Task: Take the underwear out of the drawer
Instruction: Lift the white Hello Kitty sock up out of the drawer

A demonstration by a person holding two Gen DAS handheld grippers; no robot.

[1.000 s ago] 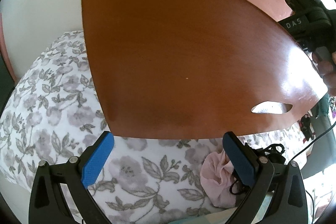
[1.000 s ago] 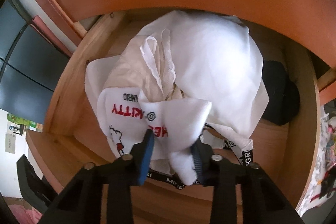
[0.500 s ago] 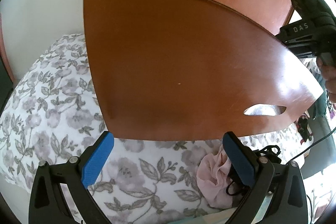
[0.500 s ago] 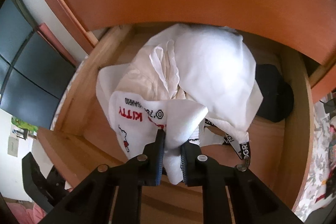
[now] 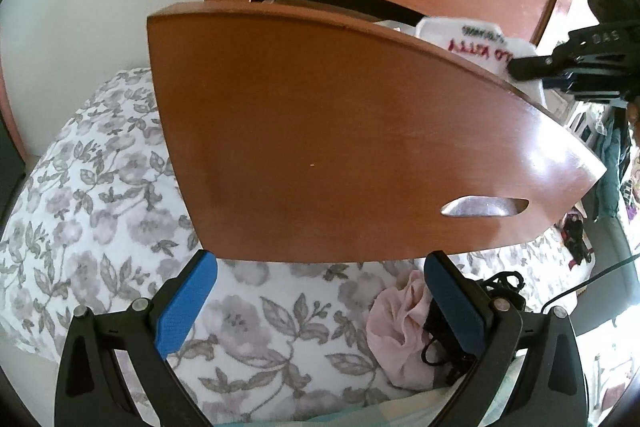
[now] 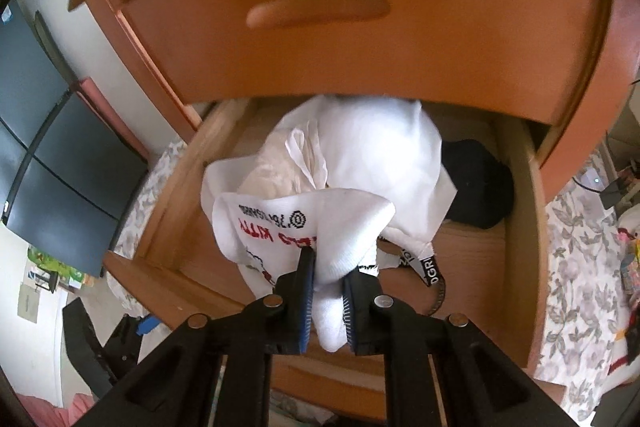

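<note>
The right tongs [image 6: 326, 291] are clamped narrow on a fold of white underwear [image 6: 304, 223], the blue pads pressing the cloth from both sides so that a bulge of it squeezes out toward the camera between them. The garment carries red lettering and a line of small black print (readable upside down in the right wrist view). It hangs from the tongs above the open drawer [image 6: 520, 227], at its near edge, and in the left wrist view the same piece shows over the top of the drawer front [image 5: 340, 131], at the far right, with the right tongs gripping it there.

Inside the drawer, a larger heap of white garments [image 6: 380, 155] lies toward the far side, under the closed upper drawer [image 6: 360, 39] with its oval handle. A black item [image 6: 478, 183] sits at the drawer's right, partly under the white heap, and a black band with white letters [image 6: 432, 275] trails near the tongs on the right.

The left tongs [image 5: 320, 303] stand wide, with nothing between the blue pads, low before the curved drawer front. Beneath them spreads a bed cover with grey flowers [image 5: 100, 207]. On it, by the right pad, lies a crumpled pink garment [image 5: 400, 327] beside something black and tangled [image 5: 444, 347].
</note>
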